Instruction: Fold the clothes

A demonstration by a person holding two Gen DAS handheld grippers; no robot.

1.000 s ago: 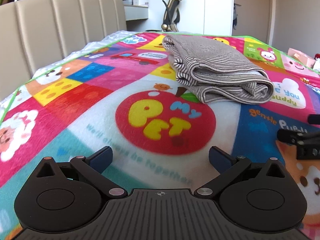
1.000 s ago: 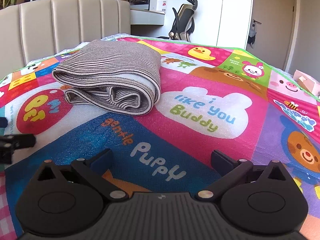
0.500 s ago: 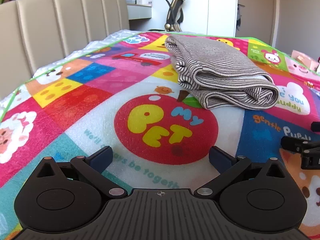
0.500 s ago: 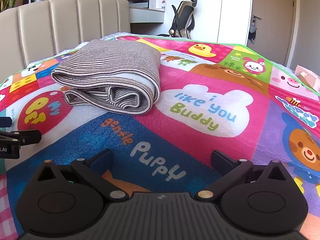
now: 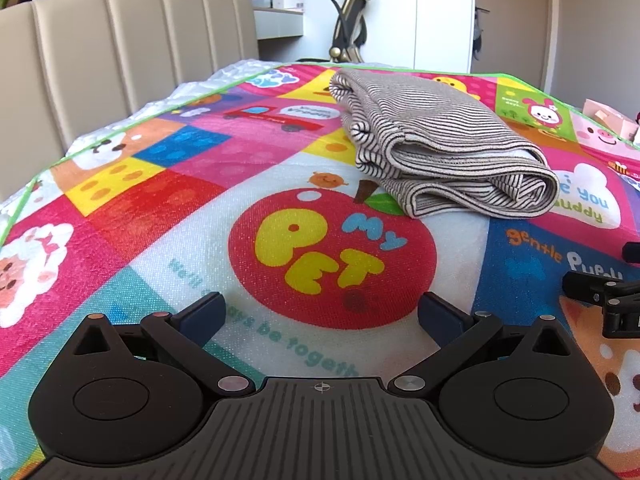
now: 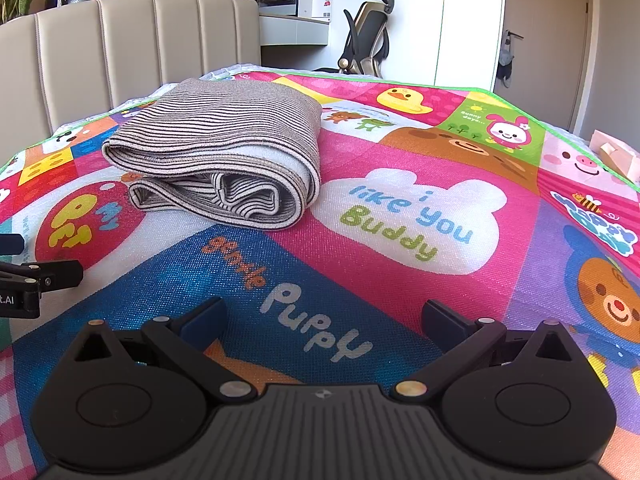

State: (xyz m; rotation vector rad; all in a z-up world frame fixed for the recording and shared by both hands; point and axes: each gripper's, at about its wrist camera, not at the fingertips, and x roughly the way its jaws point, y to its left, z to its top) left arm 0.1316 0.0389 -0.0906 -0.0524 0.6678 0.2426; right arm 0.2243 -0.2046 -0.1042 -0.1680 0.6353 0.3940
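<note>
Striped garment (image 5: 440, 152): folded, layered bundle on play mat (image 5: 160, 208) | left gripper (image 5: 320, 312): jaws wide, empty | right gripper (image 6: 324, 316): jaws wide, empty

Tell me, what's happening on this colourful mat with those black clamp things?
A person is folding clothes with two hand-held grippers. The striped garment lies folded in a bundle on the cartoon play mat. The left gripper and the right gripper are both open, holding nothing, short of the bundle and not touching it.

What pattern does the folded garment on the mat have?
Fine dark and pale horizontal stripes on the folded garment; clearest in the right wrist view.
</note>
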